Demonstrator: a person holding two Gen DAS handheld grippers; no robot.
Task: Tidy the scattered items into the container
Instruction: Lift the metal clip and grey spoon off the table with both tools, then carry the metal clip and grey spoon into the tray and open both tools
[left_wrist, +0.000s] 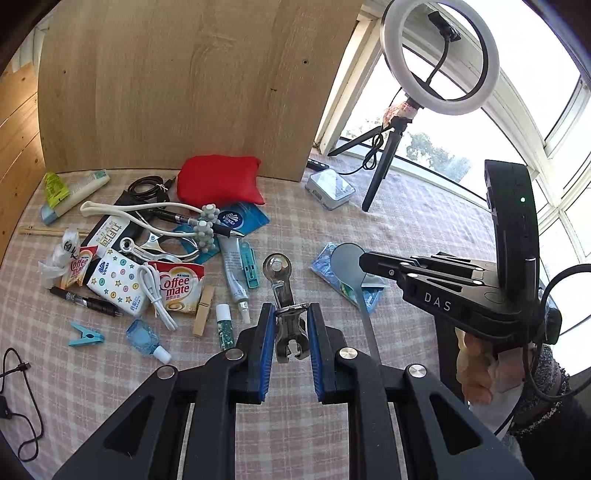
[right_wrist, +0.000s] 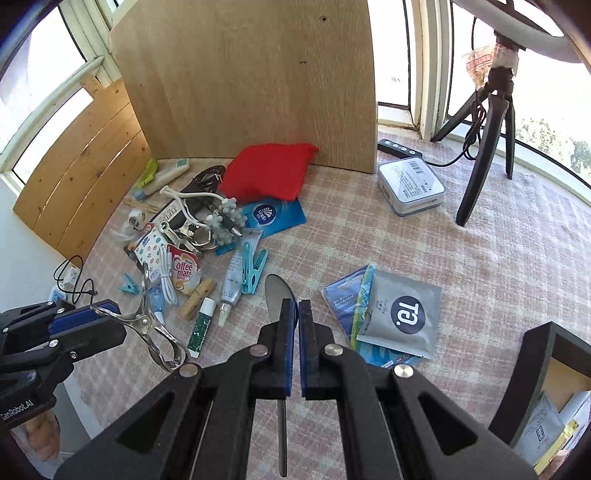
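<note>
Two grippers each had hold of something above the checked cloth (left_wrist: 424, 229); the left gripper (left_wrist: 291, 325) was closed on a chrome bottle opener (left_wrist: 284, 295), its round head pointing away from the camera and its pronged end hanging between the blue pads; seen from the right wrist, the opener jutted out sideways past the fingertips, clear of the cloth. The right gripper (right_wrist: 295, 321) was pinched almost flat on a metal spoon (right_wrist: 275, 291), bowl forward beyond the tips and handle running back under the jaws. Just right of the spoon lay a grey sachet (right_wrist: 402, 314) atop blue packets (right_wrist: 343, 299); left of it sat the crowded heap, with a glitter tube (right_wrist: 201, 325), a wooden peg (right_wrist: 195, 297) and Coffee mate sachets (right_wrist: 184, 271) nearest. A dark-walled container (right_wrist: 532, 373) stood at the near right edge, seemingly with packets already inside, though only a corner showed. Open cloth stretched between the packets and a white box (right_wrist: 410, 186); a wooden board (right_wrist: 251, 81) closed off the back.
</note>
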